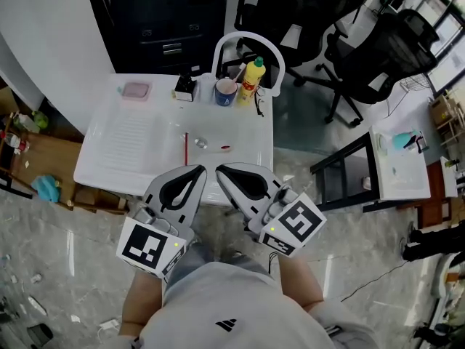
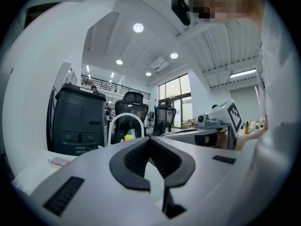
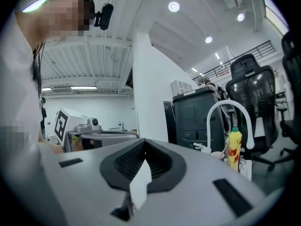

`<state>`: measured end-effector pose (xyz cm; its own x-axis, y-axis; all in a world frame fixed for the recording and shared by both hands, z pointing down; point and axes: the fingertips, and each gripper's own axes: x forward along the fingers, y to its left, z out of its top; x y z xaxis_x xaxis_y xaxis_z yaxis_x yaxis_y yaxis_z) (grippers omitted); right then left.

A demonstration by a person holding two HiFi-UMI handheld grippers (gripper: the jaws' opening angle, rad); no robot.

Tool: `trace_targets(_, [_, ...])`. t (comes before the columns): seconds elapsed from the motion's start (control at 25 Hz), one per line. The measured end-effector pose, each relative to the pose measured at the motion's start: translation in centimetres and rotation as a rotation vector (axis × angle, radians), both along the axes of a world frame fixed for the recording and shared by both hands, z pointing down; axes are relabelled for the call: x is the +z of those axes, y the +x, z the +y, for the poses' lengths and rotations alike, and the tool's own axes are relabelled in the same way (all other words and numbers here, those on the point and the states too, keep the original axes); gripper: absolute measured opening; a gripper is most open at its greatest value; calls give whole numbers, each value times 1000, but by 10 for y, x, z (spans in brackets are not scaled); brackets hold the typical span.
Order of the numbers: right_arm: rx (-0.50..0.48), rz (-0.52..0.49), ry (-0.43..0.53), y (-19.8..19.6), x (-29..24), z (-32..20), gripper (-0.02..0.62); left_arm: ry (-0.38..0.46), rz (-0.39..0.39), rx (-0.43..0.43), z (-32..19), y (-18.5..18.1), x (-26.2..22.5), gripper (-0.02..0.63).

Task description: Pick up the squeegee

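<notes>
A thin red strip, which looks like the squeegee point(image 1: 186, 148), lies in the basin of the white sink unit point(image 1: 123, 140), left of the drain. My left gripper point(image 1: 199, 170) and right gripper point(image 1: 219, 170) are side by side at the sink's near edge, tips almost touching each other, just short of the red strip. Both point level toward the sink. In the left gripper view the left gripper point(image 2: 150, 139) has its jaws together with nothing between them. The right gripper point(image 3: 143, 141) looks the same in its own view. Neither gripper view shows the squeegee.
A white arched faucet point(image 1: 247, 43) stands at the sink's back, with a yellow bottle point(image 1: 251, 78), a blue cup point(image 1: 226, 91) and a pink soap dish point(image 1: 135, 90) along the back rim. A black cabinet point(image 1: 167, 20) and office chairs point(image 1: 378, 57) stand behind. A small white table point(image 1: 399, 167) is at the right.
</notes>
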<state>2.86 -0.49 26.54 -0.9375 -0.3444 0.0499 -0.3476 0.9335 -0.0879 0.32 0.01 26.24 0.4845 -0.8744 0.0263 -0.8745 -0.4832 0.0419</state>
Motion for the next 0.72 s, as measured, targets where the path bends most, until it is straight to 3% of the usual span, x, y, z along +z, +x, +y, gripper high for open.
trace_targets(0.72, [106, 35, -37, -43, 13, -39, 9, -38, 43, 78, -37, -50, 16, 9])
